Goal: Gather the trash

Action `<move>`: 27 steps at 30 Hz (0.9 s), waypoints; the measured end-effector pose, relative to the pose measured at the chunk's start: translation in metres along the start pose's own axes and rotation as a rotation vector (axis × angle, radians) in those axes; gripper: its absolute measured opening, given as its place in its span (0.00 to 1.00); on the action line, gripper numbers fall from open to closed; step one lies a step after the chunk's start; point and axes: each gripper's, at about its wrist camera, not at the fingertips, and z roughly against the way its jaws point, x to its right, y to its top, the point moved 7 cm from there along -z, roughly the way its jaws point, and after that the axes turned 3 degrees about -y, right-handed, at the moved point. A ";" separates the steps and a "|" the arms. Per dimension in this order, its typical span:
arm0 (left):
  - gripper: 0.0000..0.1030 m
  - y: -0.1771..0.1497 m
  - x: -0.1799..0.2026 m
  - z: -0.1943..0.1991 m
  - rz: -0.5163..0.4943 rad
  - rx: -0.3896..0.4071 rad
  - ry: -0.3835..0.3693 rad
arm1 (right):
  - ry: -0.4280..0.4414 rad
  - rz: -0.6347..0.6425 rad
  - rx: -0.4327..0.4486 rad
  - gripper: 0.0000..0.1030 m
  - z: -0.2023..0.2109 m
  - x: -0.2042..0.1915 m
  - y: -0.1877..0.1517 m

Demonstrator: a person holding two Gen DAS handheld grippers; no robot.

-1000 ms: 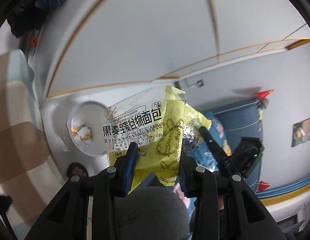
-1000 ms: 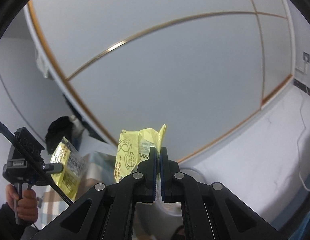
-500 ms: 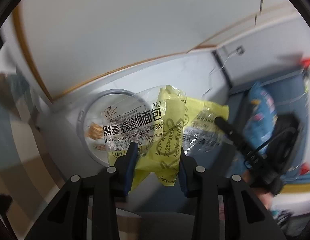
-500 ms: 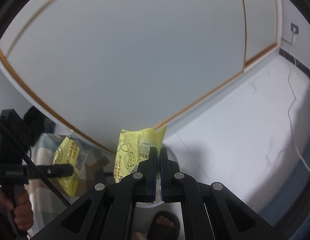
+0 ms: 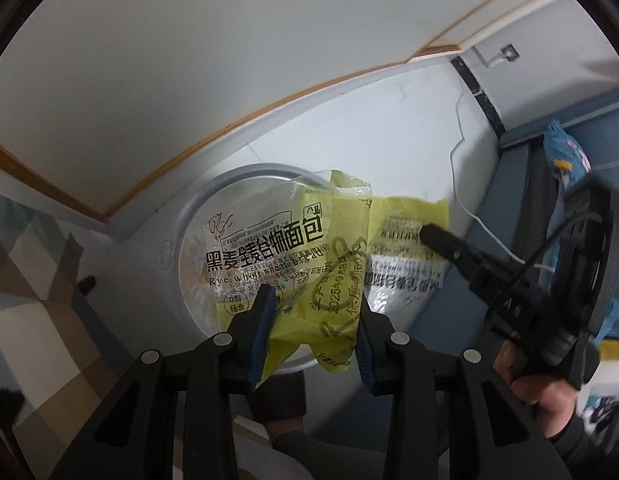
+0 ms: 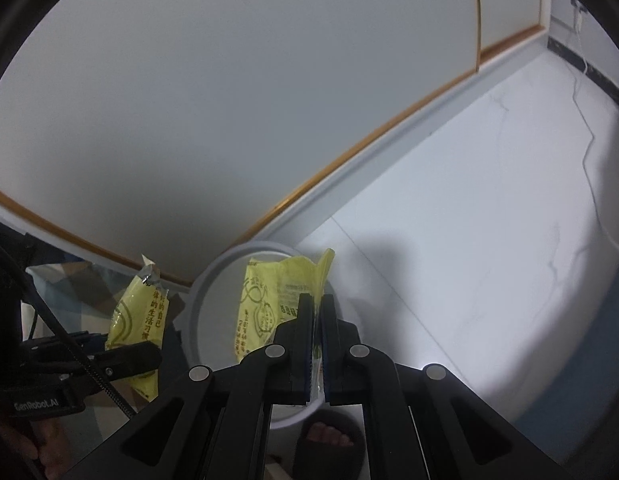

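Left tool is pinching a yellow-and-clear bread wrapper between its blue pads, the wrapper standing up over the open round white bin on the floor. Right tool is sitting pressed together on a second yellow wrapper, thin film caught between the fingers, also hanging above the bin's mouth. A sandalled foot is showing just below the bin. Beyond, white tiled floor is meeting a grey wall panel with wooden trim. Each tool is showing in the other's view.
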 end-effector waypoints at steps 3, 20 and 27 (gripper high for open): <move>0.31 -0.001 -0.012 -0.008 0.118 -0.052 -0.083 | 0.006 -0.030 -0.038 0.05 -0.014 0.002 -0.005; 0.64 -0.001 -0.035 -0.032 0.407 -0.154 -0.214 | 0.061 -0.078 -0.082 0.23 -0.019 0.006 -0.015; 0.71 -0.002 -0.034 -0.026 0.387 -0.146 -0.166 | 0.062 -0.087 -0.071 0.24 -0.002 0.012 -0.017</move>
